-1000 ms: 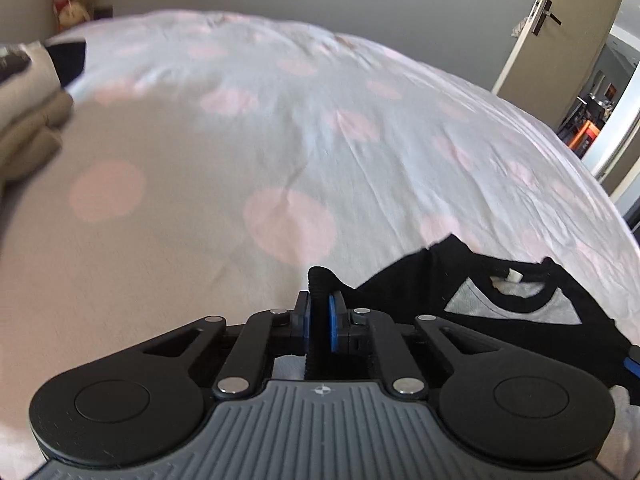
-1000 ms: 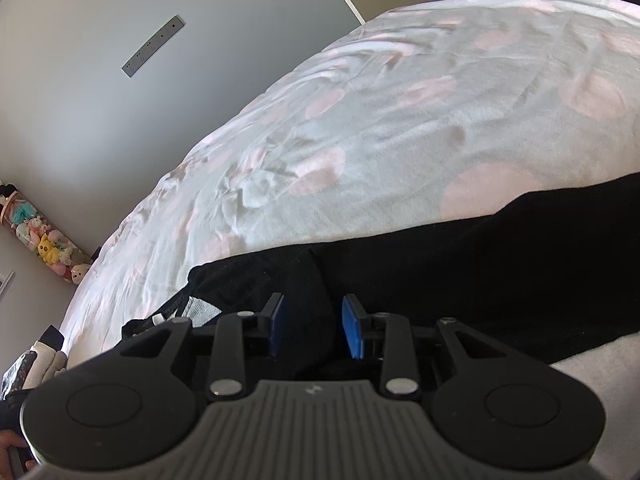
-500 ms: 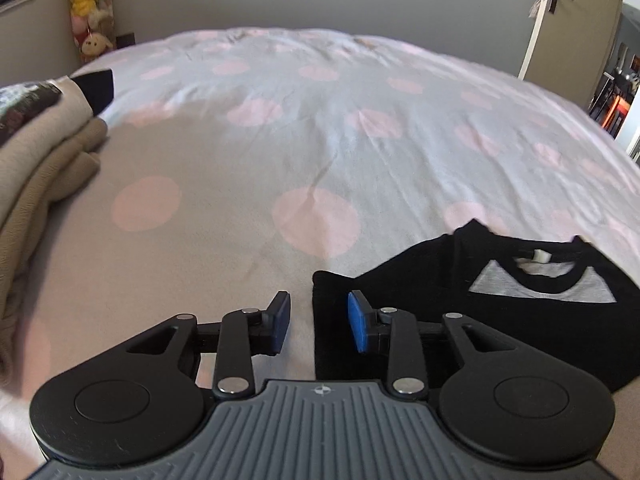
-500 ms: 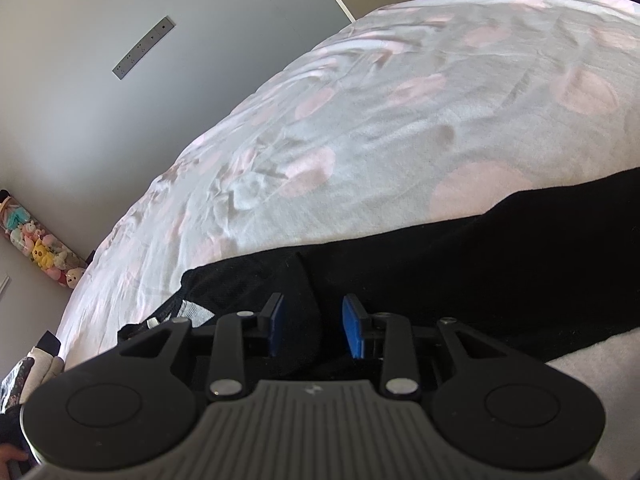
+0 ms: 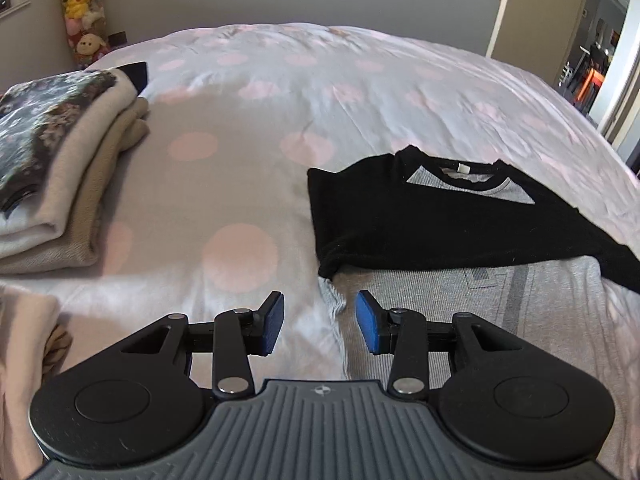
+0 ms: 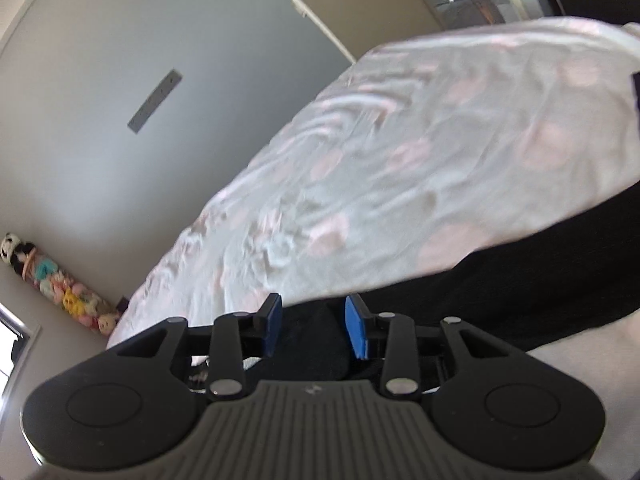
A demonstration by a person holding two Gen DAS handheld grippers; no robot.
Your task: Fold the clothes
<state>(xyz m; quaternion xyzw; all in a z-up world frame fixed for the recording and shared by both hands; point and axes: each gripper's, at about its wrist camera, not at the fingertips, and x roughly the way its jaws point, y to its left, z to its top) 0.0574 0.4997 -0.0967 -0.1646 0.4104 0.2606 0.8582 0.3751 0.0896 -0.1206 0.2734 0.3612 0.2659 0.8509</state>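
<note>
A grey shirt with black sleeves and collar (image 5: 420, 216) lies on the bed, its black sleeve folded across the chest and its grey body (image 5: 480, 304) toward me. My left gripper (image 5: 319, 325) is open and empty, above the shirt's left edge and the bedsheet. My right gripper (image 6: 310, 326) is open, with the black sleeve fabric (image 6: 540, 280) lying between and under its fingers, not pinched.
The bed (image 5: 312, 92) has a white cover with pink dots. A stack of folded beige clothes (image 5: 60, 184) sits at the left. Another beige garment (image 5: 24, 336) lies at the near left. A door (image 5: 532, 12) stands open at the right.
My left gripper let go of the black sleeve, opened wide and pulled back and up. My right gripper opened wider and tilted, the sleeve still under it.
</note>
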